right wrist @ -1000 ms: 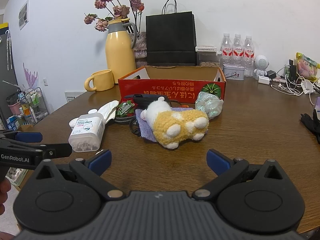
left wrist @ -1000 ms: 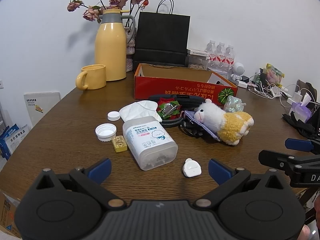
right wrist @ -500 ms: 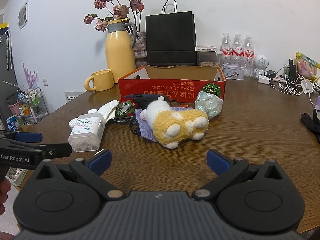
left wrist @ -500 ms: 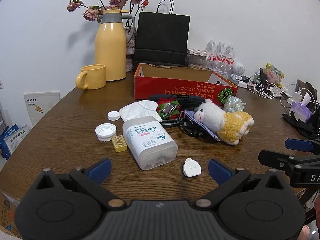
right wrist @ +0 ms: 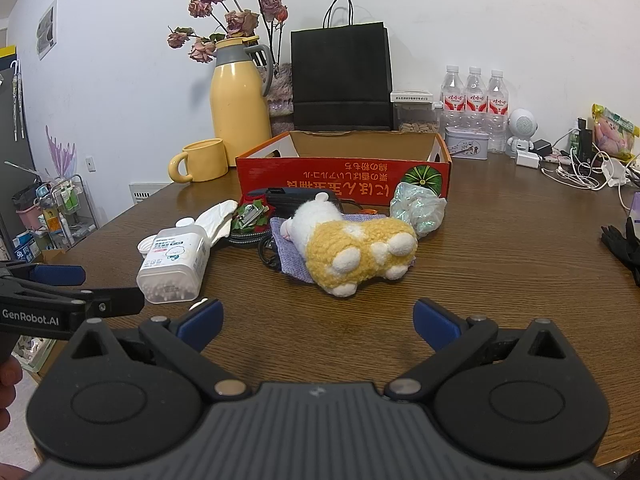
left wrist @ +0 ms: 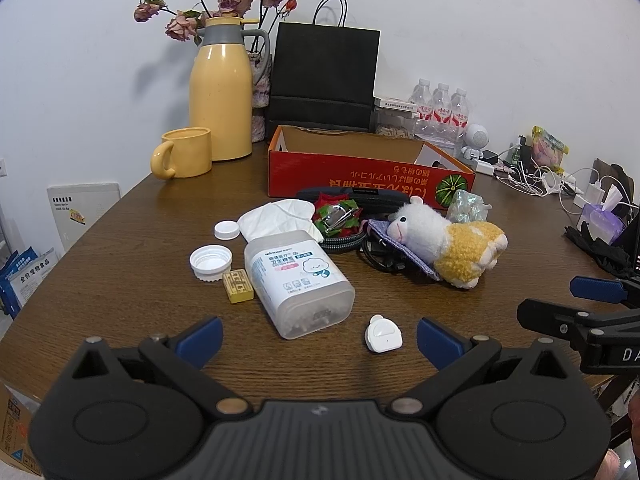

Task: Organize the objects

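Brown wooden table (left wrist: 120,280) is being hovered over by both spread, empty grippers, left gripper (left wrist: 318,338) nearest a translucent cotton-swab jar (left wrist: 298,280), right gripper (right wrist: 318,322) nearest a yellow-and-white plush sheep (right wrist: 352,246).

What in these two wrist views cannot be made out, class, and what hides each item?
- Floor of the red cardboard box: both views, hidden by its front wall.
- Black case: left wrist view, partly covered by the plush sheep.
- Print on the cotton swab box: too small to read.
- Small yellow block: hidden in the right wrist view behind the swab box.

"GenRobot.AI" on left claw (right wrist: 60,280) side.
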A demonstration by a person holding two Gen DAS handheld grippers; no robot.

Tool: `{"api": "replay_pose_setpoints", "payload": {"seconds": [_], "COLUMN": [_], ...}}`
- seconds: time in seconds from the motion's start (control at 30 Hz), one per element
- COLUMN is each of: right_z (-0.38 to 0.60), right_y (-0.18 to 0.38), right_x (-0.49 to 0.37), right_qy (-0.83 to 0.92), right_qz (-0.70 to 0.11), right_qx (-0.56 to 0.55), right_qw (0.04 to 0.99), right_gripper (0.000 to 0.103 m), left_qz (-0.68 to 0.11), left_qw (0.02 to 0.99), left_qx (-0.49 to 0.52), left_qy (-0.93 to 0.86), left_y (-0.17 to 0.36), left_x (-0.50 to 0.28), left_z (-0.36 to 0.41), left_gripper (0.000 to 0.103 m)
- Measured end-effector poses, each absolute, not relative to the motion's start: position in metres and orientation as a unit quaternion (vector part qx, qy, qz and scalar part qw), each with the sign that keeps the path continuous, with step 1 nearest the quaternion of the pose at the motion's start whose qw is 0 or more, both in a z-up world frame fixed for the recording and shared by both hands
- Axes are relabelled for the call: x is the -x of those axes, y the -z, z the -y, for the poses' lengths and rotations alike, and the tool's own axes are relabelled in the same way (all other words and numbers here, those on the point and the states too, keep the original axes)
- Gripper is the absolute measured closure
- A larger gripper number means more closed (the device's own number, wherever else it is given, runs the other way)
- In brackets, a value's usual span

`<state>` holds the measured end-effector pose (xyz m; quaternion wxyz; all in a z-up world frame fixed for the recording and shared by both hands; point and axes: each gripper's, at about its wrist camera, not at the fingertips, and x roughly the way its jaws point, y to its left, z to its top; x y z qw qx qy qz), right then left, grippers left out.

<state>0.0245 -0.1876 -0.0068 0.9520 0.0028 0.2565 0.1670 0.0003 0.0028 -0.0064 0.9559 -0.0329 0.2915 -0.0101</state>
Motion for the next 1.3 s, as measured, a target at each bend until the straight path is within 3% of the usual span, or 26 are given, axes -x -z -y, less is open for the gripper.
{"api": "replay_pose_setpoints", "payload": {"seconds": [0.87, 1.3], "right_z": [0.19, 0.198], "right_y": [0.007, 0.014], "right_x": [-0.025, -0.058], "right_qy": [-0.166, -0.167], "right_qz": [-0.257, -0.264], "right_qx": [-0.003, 0.009], "right_qw": [0.952, 0.95], "right_gripper": [0.0, 0.0], "left_qz": [-0.287, -0.301], "left_qw": [0.957, 0.952], "left_qx": [0.033, 0.043], "left_qy": [0.012, -0.026], "left_y": [0.006, 0.01], "left_x": [-0.002, -0.041], "left_z": [-0.001, -0.007], "left_gripper": [0.0, 0.0]}}
